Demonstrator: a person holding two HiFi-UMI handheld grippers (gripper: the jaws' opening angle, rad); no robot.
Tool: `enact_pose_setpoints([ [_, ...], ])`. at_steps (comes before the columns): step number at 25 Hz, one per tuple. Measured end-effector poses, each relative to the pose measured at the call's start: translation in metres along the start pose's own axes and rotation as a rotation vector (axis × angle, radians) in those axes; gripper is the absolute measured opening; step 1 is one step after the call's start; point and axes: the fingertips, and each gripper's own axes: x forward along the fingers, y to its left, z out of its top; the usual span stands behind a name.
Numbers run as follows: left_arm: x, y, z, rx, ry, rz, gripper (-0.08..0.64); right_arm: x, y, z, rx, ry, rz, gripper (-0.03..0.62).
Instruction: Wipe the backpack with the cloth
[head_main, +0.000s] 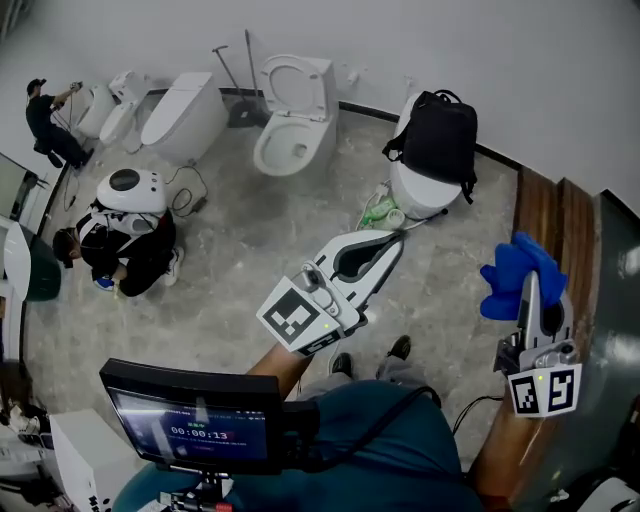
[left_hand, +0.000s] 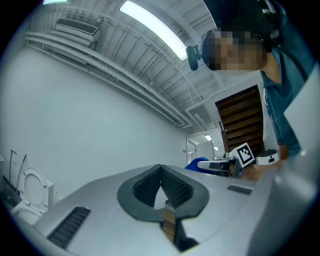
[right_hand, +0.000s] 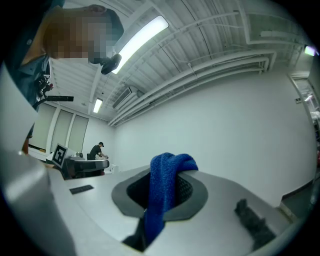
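Note:
A black backpack (head_main: 438, 140) rests on top of a white toilet (head_main: 420, 192) by the far wall. My left gripper (head_main: 388, 246) points toward it from below-left, well short of it, its jaws shut with nothing between them (left_hand: 160, 169). Off to the right, clear of the backpack, my right gripper (head_main: 529, 282) is held upright and shut on a blue cloth (head_main: 515, 272). In the right gripper view the cloth (right_hand: 163, 192) hangs folded over the jaw tips and down between the pads. The backpack is in neither gripper view.
Other toilets (head_main: 292, 110) stand along the far wall. A person crouches by a white unit (head_main: 125, 245) at the left; another works in the far-left corner (head_main: 48, 118). Wooden steps (head_main: 548, 215) rise on the right. A green-and-white object (head_main: 380, 211) lies at the toilet's base.

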Motion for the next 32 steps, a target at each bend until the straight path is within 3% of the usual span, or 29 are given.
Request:
enact_pose_setpoints([
  [5,-0.052,-0.033,0.007,0.003,0.037,-0.025,0.003,-0.042,0.05,0.007,0.0,-0.002,-0.018,0.029],
  [10,-0.078,-0.064,0.02,-0.004,0.0,-0.044,0.003,-0.073,0.077,0.013,-0.011,-0.005,0.003,0.029],
  [16,-0.089,-0.097,0.03,0.017,0.019,-0.011,0.003,-0.107,0.084,0.019,0.0,0.005,0.018,0.029],
  [23,-0.089,-0.147,0.015,0.024,0.025,-0.035,0.003,-0.152,0.075,0.015,-0.022,0.006,0.014,0.028],
  [32,-0.086,-0.166,0.017,0.048,0.018,-0.034,0.003,-0.168,0.066,0.013,-0.048,0.013,0.009,0.028],
])
